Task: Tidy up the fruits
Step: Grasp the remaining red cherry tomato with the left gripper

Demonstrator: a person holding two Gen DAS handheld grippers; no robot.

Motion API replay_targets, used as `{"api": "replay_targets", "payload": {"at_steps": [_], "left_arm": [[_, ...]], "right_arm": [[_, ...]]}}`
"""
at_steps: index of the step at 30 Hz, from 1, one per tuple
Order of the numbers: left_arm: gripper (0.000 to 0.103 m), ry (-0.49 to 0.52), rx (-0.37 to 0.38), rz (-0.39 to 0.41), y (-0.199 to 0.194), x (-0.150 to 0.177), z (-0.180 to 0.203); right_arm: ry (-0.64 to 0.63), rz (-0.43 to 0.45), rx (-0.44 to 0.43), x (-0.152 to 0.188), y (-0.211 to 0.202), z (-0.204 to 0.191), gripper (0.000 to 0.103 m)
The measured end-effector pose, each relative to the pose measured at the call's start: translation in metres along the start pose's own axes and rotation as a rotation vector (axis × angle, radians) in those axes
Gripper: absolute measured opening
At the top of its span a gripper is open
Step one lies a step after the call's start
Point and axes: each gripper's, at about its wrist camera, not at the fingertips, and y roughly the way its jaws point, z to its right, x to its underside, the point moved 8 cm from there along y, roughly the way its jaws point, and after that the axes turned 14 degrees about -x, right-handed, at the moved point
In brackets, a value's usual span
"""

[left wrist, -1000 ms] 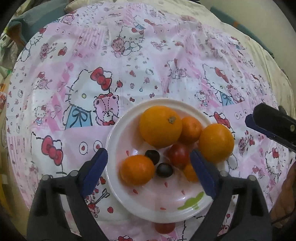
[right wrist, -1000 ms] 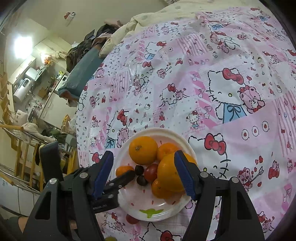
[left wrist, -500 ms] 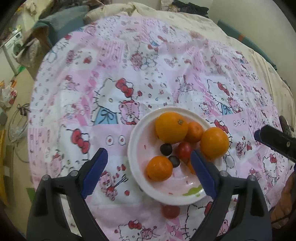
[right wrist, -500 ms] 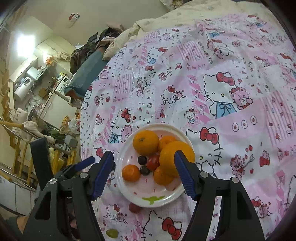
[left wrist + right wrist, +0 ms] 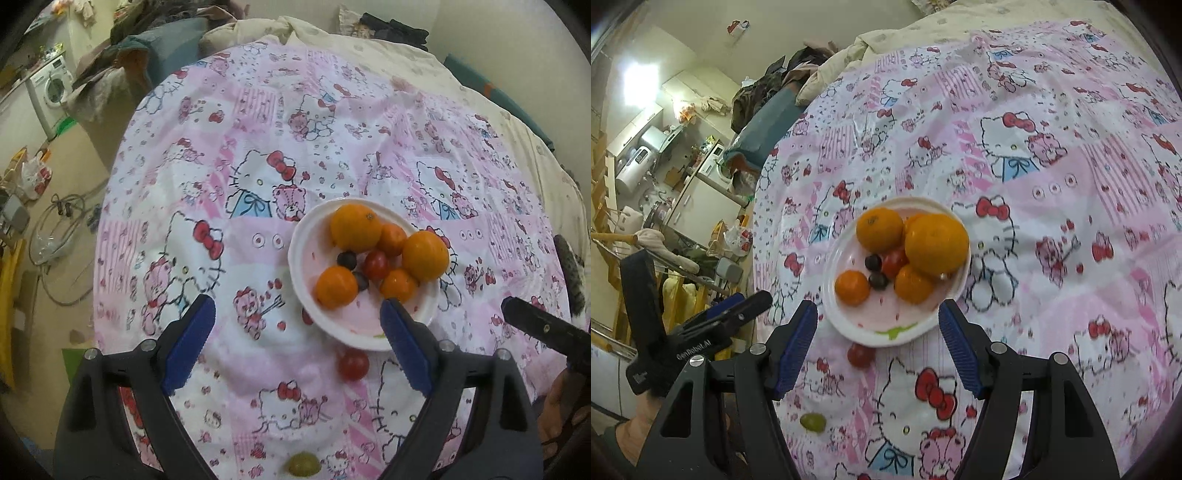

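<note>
On the pink cartoon cloth sits a white plate piled with oranges, a red tomato and two dark grapes. Just off its near rim a loose tomato lies on the cloth, and nearer the edge a green grape. Both claws hang above, spread wide and holding nothing: the left claw has the plate ahead by its right finger, and the right claw has the plate just past its tips, the loose tomato between them.
</note>
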Motion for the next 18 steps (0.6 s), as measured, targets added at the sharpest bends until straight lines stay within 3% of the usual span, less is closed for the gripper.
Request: {"api": "replay_targets", "payload": {"at_steps": [9,13,18], "left_arm": [[0.089,-0.011,0.019,-0.006,-0.013,0.025,-0.006],[0.089,-0.026,0.018,-0.032,-0.008,0.032,-0.006],[0.089,-0.034,0.007,-0.069,0.003,0.037,-0.007]], "right_arm": [[0.031,-0.015,0.011,0.027,-0.004,0.003,0.071],[0.116,-0.027,-0.03,0.035,0.0,0.012,0.071],[0.134,-0.038,-0.006,0.037,0.006,0.018,0.071]]}}
